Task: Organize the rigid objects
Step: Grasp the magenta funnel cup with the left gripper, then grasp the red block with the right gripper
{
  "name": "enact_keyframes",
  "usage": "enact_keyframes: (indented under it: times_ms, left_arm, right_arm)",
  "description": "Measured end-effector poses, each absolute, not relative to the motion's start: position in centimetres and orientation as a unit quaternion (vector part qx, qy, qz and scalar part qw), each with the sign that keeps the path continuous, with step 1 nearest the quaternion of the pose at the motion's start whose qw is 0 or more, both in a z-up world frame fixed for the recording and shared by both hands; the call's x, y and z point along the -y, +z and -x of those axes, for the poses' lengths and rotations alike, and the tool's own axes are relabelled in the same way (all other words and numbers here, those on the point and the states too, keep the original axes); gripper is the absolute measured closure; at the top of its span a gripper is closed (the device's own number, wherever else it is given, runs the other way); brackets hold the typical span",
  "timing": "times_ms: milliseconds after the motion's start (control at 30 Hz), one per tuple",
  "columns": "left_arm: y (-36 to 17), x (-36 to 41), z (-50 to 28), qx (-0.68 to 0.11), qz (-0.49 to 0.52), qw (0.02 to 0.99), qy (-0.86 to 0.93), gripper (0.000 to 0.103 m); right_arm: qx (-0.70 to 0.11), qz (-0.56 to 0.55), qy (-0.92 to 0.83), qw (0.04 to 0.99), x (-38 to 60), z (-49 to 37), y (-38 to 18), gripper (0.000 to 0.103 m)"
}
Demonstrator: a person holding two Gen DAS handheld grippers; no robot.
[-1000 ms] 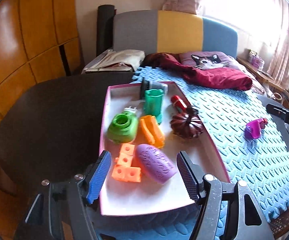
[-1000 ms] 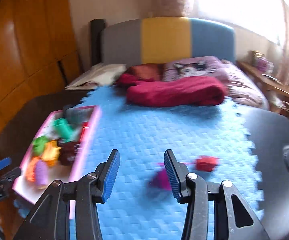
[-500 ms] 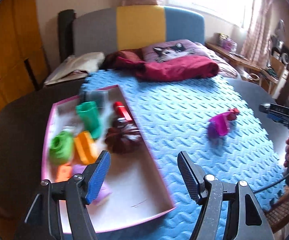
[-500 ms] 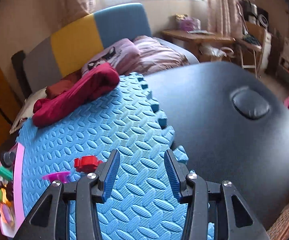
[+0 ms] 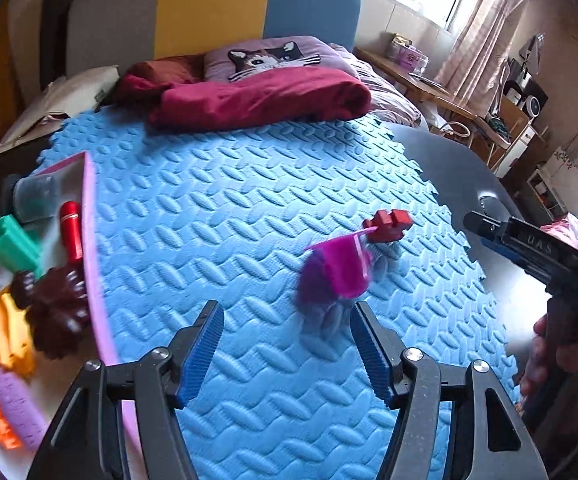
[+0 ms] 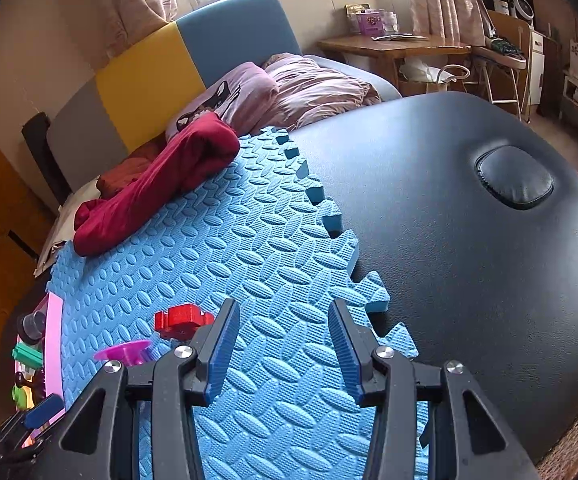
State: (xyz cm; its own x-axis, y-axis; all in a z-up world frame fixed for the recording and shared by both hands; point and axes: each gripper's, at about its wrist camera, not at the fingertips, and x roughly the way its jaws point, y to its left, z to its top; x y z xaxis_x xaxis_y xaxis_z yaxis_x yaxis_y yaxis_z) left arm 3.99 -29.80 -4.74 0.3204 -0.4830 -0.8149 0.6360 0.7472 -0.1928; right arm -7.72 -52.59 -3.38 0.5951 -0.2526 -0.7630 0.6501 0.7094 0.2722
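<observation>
Two loose toys on blue foam mat [image 5: 217, 216]: 1 magenta plastic cup-shaped piece [image 5: 343, 266], 1 red blocky piece [image 5: 389, 224]; left gripper [image 5: 285, 354] & right gripper [image 6: 283, 350] both released, empty.

Magenta cup-like piece [image 5: 343, 266], blurred, on blue mat touching red block [image 5: 389, 224]; others in pink tray [image 5: 93, 240].

A: What is seen at the right gripper [image 6: 285, 344]?

B: Jaws are held apart, nothing between them, above the blue foam mat [image 6: 249, 240].

A: What is seen left of it?

B: A red block [image 6: 181, 319] and a magenta cup [image 6: 123, 352] are seen on the mat, close together. A pink-edged tray [image 6: 53, 344] of toys is cut off at the far left.

A: And right?

B: A black padded table [image 6: 469, 240].
</observation>
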Motion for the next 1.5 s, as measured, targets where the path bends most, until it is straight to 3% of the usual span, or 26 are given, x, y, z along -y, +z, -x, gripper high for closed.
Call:
enact_keyframes:
  times_ms: [433,500,1100,1333,1500]
  left_arm:
    - [-7.8,36.0,-6.8,-0.497,-0.072,0.793,-0.346,0.038]
    - [-8.0,36.2,-6.9,-0.481,-0.082,0.802,-0.345,0.05]
    - [-8.6,30.7,-3.7,-0.421,-0.102,0.822,-0.37,0.049]
    - [-8.8,31.1,-3.3,-0.409,-0.122,0.827,-0.365,0.049]
    - [-8.9,31.1,-3.4,-0.409,-0.117,0.827,-0.367,0.049]
  right_arm:
    - [-0.359,-0.286,-0.256,0.851,52.7,7.7,-3.4,0.057]
    - [-0.36,-0.282,-0.256,0.852,52.7,7.6,-3.4,0.057]
    - [-0.41,-0.242,-0.176,0.862,49.6,4.9,-4.4,0.057]
    - [-0.417,-0.198,-0.151,0.874,47.6,1.9,-3.8,0.037]
    - [-0.438,-0.188,-0.154,0.866,47.8,-0.1,-5.1,0.037]
